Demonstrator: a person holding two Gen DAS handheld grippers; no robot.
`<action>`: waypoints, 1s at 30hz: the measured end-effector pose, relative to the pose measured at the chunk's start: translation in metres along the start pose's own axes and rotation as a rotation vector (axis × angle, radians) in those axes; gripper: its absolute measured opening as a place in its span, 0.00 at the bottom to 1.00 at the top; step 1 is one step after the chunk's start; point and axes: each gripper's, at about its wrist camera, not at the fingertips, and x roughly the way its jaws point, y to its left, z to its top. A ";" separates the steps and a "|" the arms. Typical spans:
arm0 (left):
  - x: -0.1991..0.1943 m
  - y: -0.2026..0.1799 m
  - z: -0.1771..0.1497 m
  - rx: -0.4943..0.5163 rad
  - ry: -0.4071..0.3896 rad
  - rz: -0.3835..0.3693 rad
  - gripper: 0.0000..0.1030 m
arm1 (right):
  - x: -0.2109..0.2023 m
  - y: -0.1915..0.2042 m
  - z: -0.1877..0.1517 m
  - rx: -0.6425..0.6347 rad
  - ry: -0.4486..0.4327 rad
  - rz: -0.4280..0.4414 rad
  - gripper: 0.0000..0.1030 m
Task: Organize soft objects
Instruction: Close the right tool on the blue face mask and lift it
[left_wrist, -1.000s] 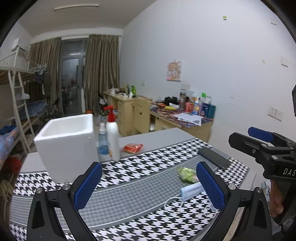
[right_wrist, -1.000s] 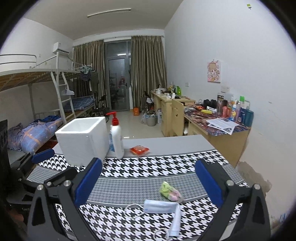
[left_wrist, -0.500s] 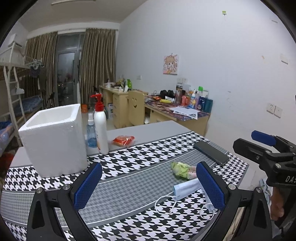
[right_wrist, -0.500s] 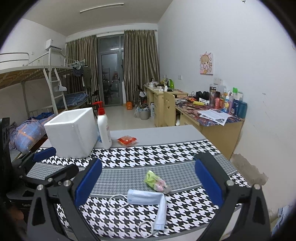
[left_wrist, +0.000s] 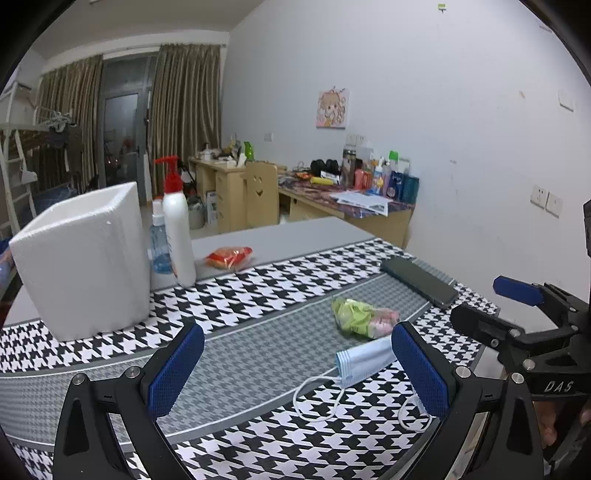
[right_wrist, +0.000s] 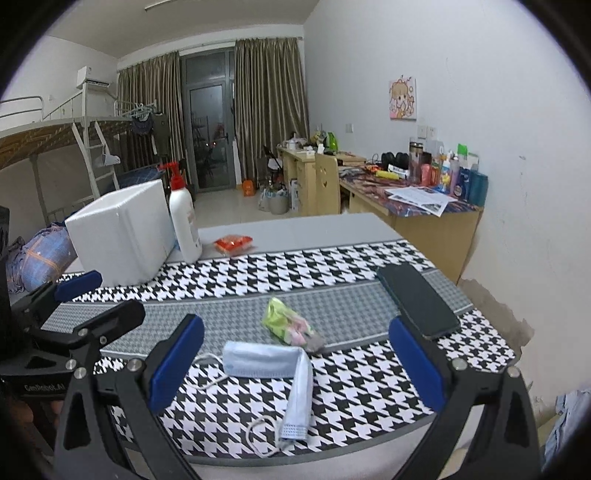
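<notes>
A light blue face mask (right_wrist: 269, 363) (left_wrist: 364, 360) with white ear loops lies near the table's front edge. Just behind it rests a crumpled green and pink soft packet (right_wrist: 286, 325) (left_wrist: 360, 318). A small red packet (right_wrist: 234, 243) (left_wrist: 229, 256) lies farther back on the grey part. A white foam box (left_wrist: 85, 254) (right_wrist: 122, 230) stands at the back left. My left gripper (left_wrist: 295, 363) is open and empty above the houndstooth cloth, left of the mask. My right gripper (right_wrist: 295, 360) is open and empty, with the mask seen between its fingers; it also shows at the right as the right gripper (left_wrist: 491, 306).
A white pump bottle with red top (left_wrist: 177, 236) (right_wrist: 183, 225) and a small blue spray bottle (left_wrist: 159, 240) stand beside the box. A black phone (right_wrist: 417, 299) (left_wrist: 419, 281) lies at the cloth's right edge. Desks, a chair and a bunk bed fill the room behind.
Both grippers have come lower and closer to the table; the mask and the green packet now look nearer and larger. Both stay open.
</notes>
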 end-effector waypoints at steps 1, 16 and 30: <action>0.002 -0.001 -0.001 0.001 0.004 0.006 0.99 | 0.002 0.000 -0.003 -0.004 0.008 0.000 0.97; 0.026 -0.011 -0.010 0.030 0.059 0.003 0.99 | 0.044 -0.007 -0.034 0.017 0.163 0.045 0.61; 0.049 -0.023 -0.022 0.058 0.132 -0.008 0.99 | 0.064 -0.014 -0.049 0.024 0.255 0.057 0.45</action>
